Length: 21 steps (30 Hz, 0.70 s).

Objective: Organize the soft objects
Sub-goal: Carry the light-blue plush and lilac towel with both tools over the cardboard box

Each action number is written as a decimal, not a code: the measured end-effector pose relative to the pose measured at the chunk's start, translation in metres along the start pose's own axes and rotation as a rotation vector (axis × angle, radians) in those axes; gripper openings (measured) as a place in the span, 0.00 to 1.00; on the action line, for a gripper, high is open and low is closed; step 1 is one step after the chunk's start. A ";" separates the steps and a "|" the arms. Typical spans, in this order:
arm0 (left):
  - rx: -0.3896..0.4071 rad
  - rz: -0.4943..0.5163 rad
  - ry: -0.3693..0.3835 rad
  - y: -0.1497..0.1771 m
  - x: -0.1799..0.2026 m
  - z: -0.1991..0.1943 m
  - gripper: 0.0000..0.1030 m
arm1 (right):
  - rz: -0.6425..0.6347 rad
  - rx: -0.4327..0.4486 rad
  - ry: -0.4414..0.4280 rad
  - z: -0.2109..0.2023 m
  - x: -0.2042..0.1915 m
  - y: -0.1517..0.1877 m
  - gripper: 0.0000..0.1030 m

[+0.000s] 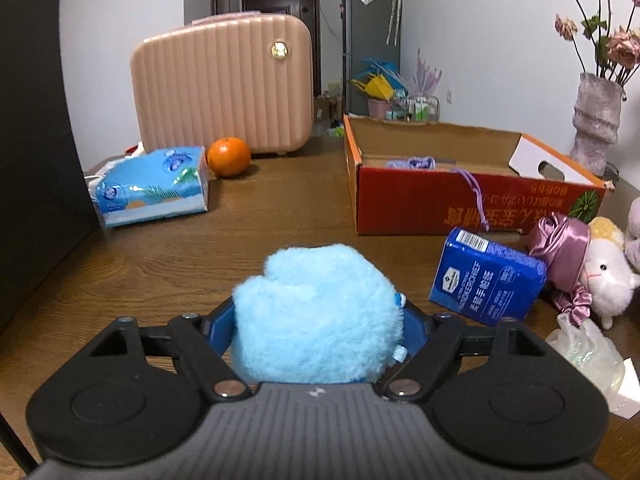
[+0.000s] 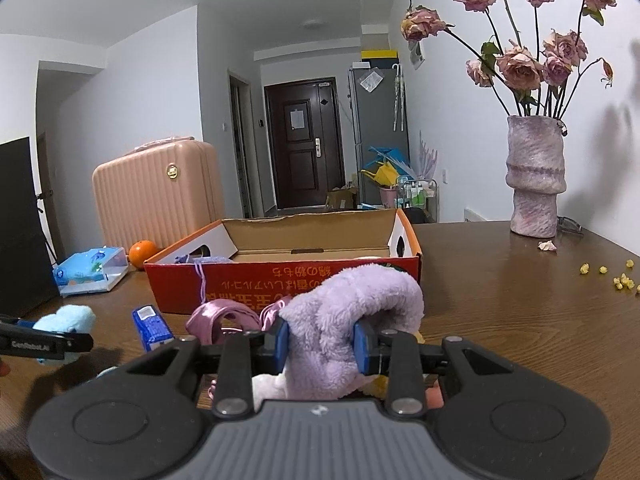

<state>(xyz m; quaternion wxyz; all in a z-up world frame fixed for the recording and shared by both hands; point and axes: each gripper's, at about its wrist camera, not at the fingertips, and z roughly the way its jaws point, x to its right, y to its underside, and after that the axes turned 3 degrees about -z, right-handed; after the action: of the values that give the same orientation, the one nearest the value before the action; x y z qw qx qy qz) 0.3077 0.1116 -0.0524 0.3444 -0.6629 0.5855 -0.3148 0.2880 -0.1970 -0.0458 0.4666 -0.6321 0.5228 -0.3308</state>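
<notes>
My left gripper [image 1: 318, 320] is shut on a fluffy light blue plush [image 1: 316, 316], held above the wooden table in front of the red cardboard box [image 1: 460, 204]. The blue plush also shows at the left of the right wrist view [image 2: 66, 320]. My right gripper [image 2: 322, 344] is shut on a lilac plush [image 2: 352, 320], just in front of the same open box [image 2: 280, 280]. A purple knitted item [image 1: 416, 162] lies inside the box, its cord hanging over the front wall. A white lamb plush [image 1: 604, 276] and a pink satin piece [image 1: 560, 244] lie right of the box.
A blue packet [image 1: 488, 280] leans beside the lamb. A tissue pack [image 1: 152, 188], an orange [image 1: 229, 157] and a pink suitcase [image 1: 224, 84] stand at the back left. A vase of dried roses [image 2: 534, 176] stands at the right. A plastic bag [image 1: 588, 352] lies near the right edge.
</notes>
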 end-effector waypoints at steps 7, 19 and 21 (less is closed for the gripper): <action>0.050 -0.030 -0.012 0.001 -0.002 -0.016 0.77 | 0.009 0.008 0.001 -0.002 0.001 0.000 0.30; 0.113 -0.080 -0.008 -0.002 0.001 -0.039 0.77 | 0.017 -0.017 -0.038 -0.001 0.002 -0.006 0.30; 0.118 -0.083 -0.002 -0.003 0.003 -0.041 0.77 | 0.009 -0.020 -0.043 0.000 0.001 -0.009 0.30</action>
<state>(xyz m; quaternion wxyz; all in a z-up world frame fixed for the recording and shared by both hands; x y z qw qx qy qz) 0.2761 0.1052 -0.0262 0.3703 -0.6655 0.5374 -0.3623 0.2911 -0.1980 -0.0370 0.4728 -0.6415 0.5187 -0.3096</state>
